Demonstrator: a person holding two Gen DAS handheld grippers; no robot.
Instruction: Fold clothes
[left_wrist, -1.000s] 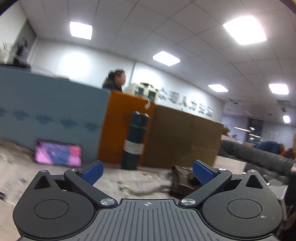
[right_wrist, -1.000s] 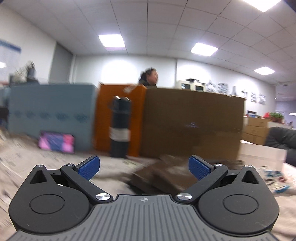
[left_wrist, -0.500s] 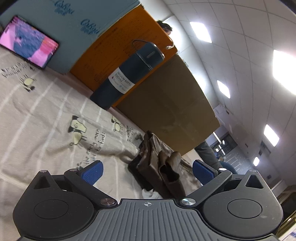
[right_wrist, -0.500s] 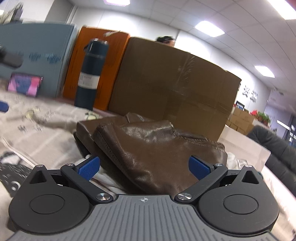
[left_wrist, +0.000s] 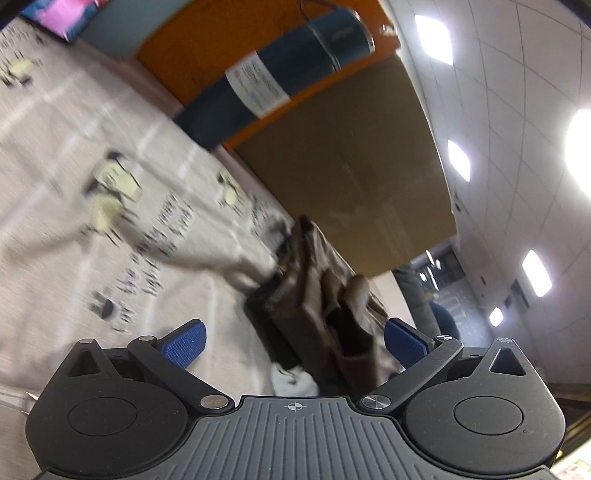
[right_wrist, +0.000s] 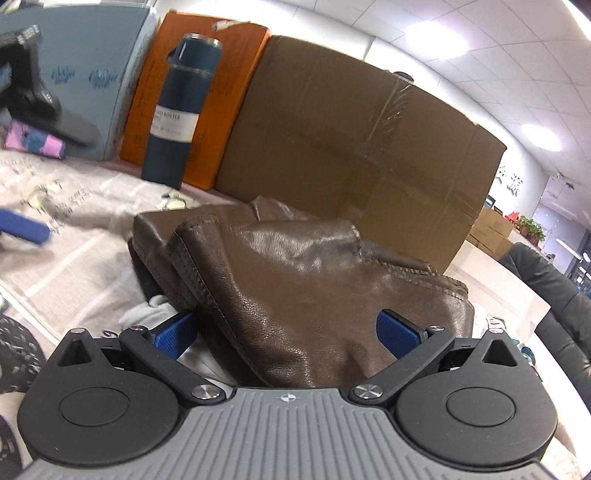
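Note:
A brown leather garment (right_wrist: 295, 280) lies bunched on a pale printed cloth (right_wrist: 62, 218). My right gripper (right_wrist: 286, 334) is open, its blue fingers on either side of the garment's near fold. In the left wrist view the same garment (left_wrist: 321, 306) lies just ahead of my open left gripper (left_wrist: 293, 343), partly between its fingers. The view is tilted and blurred. A white piece of fabric (left_wrist: 291, 380) shows under the garment. The left gripper's blue finger (right_wrist: 22, 229) shows at the left edge of the right wrist view.
A dark blue flask (right_wrist: 184, 107) stands behind the cloth, in front of an orange box (right_wrist: 229, 96). A large cardboard box (right_wrist: 362, 162) stands right behind the garment. A grey-blue box (right_wrist: 92, 70) and a pink packet (right_wrist: 33, 142) are at the left.
Both grippers have dropped and moved in towards the garment. The right gripper's fingers now straddle its near fold. The left view has tilted further and closed in.

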